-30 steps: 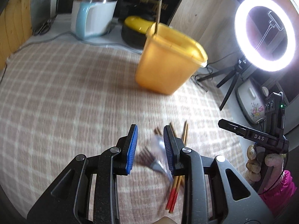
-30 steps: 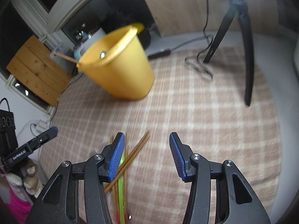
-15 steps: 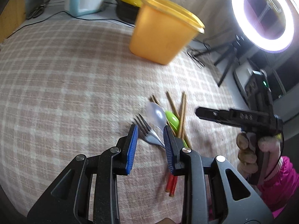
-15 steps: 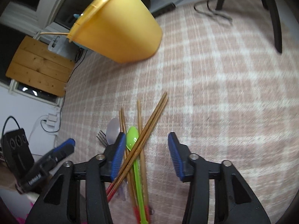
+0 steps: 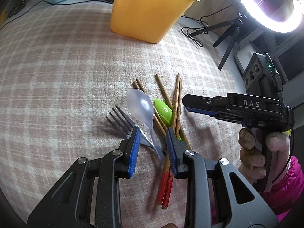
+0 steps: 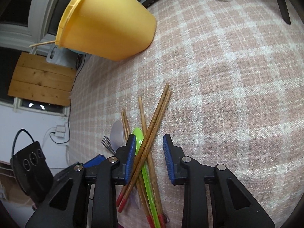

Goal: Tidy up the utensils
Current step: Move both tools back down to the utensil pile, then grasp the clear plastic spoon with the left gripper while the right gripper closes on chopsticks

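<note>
Closing in on the heap of loose cutlery, both tongs hang tilted downward over the checked cloth point(image 5: 57, 72), and the step in hand looks like picking the next pieces out of the pile. The left tongs point(image 5: 153, 148) stand part open, empty, straddling the stem of the clear spoon point(image 5: 141, 106), with the fork point(image 5: 123, 120) at their left pad and the chopsticks point(image 5: 175, 102) under their right one. The right tongs point(image 6: 149, 158) have just been narrowing but grip nothing yet: a crossed pair of chopsticks point(image 6: 152, 129) and the green spoon point(image 6: 141, 148) lie between their pads, against the left pad and clear of the right. A hand point(image 5: 252, 152) holds the right tongs' grip, level and side-on, just right of the left tongs. Next, I judge, each pair must sink to the cloth and pinch one piece cleanly, which is awkward where the sticks overlap. Well beyond the pile stands the yellow tub point(image 5: 150, 9), one stick already poking from its rim in the right-wrist view.
</note>
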